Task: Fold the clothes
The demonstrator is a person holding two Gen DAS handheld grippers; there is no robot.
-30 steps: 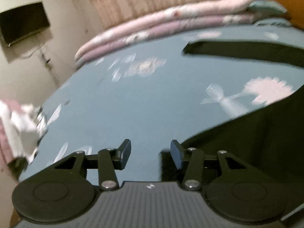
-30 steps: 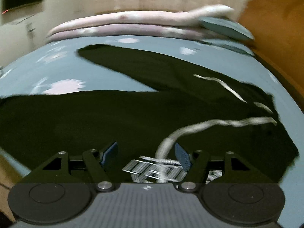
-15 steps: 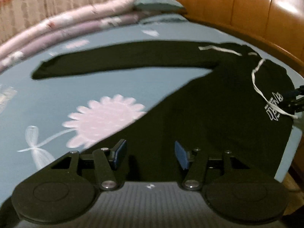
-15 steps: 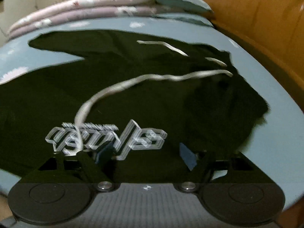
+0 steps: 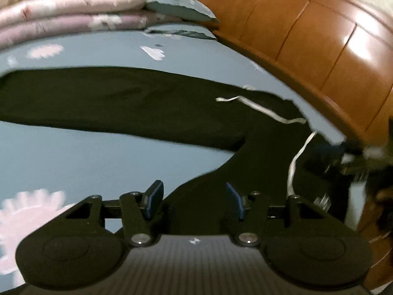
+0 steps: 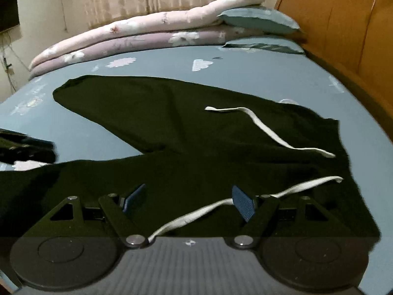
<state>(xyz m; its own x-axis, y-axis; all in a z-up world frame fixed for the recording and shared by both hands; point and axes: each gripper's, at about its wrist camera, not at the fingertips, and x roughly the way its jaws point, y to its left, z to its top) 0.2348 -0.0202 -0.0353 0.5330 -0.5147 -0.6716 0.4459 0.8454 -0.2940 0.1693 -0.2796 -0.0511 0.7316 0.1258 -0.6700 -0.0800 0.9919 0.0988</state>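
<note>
Hoodie [image 6: 196,132], black and long-sleeved, lay spread on the blue flowered bedsheet [image 6: 258,73], filling the middle and lower part of the right wrist view, with one sleeve [image 6: 110,98] reaching toward the upper left of the frame. In the left wrist view the same sleeve [image 5: 110,98] ran across the middle as a dark band.

Two white drawstrings [image 6: 270,130] lay loose on the cloth, and the nearer one trailed down under my right gripper [image 6: 189,199]. I judged that the main risk: a pinch there could catch cord instead of fabric, and the fold would drag crooked. My right gripper's jaws stood well apart with nothing pressed between them; my left gripper [image 5: 192,200] was likewise apart, over the hoodie's edge where it met the sheet. A grab at that edge could have taken sheet along with cloth.

Black on black hid every crease, so I could not tell whether the body lay flat or doubled. The hem and the near sleeve were cut off at the bottom of both frames, behind the gripper bodies. At the right of the left wrist view a blurred dark shape, probably my other gripper, was too smeared to read. Folded quilts [image 6: 137,36] and a wooden headboard [image 6: 343,24] lay beyond, well apart from the hoodie.
</note>
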